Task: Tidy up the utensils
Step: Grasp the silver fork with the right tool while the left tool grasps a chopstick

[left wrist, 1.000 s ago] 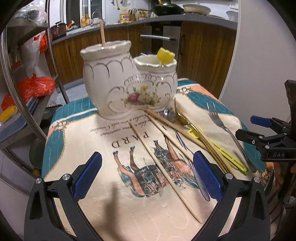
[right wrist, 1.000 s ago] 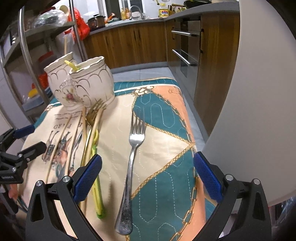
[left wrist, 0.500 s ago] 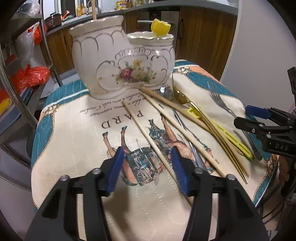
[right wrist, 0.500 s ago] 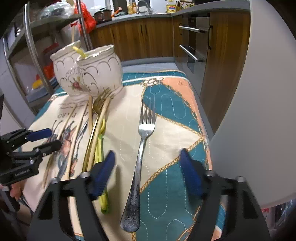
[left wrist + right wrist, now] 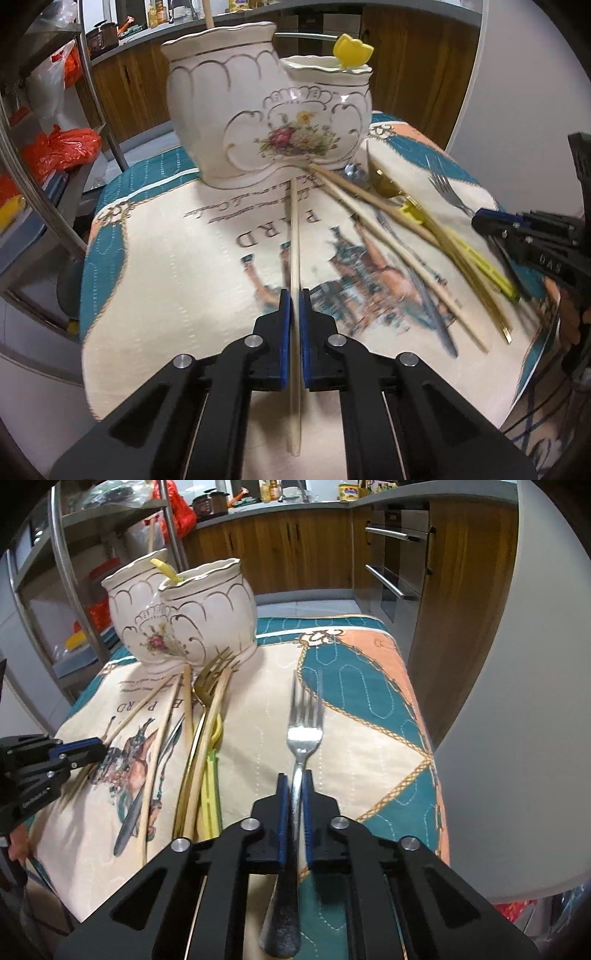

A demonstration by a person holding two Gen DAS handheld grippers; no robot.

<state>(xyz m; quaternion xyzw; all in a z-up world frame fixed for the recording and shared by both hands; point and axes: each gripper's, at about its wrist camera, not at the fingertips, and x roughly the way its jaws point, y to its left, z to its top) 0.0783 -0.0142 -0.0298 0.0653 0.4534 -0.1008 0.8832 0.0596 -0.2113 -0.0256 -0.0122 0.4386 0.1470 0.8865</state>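
Gripping wooden chopstick point(image 5: 294, 236) w/ left claw point(image 5: 294, 306), pads having just closed onto it partway along the shaft, tip lying nr the holder's base. Light, stiff, thin, prob. prone to pivoting; pinching nearer mid-length likely steadier. Clamping steel fork point(image 5: 303, 738) in right claw point(image 5: 295, 794), jaws just closed on the neck below the tines, handle trailing back over the cloth. Heavier, smooth, maybe slippery. Lying between them on the counter point(image 5: 369, 716): more chopsticks, gold fork point(image 5: 212, 672), yellow-green utensil point(image 5: 212, 775). Standing behind, twin ceramic holder point(image 5: 273, 114), fragile: stick in taller cup, yellow-topped item point(image 5: 351, 48) in lower.
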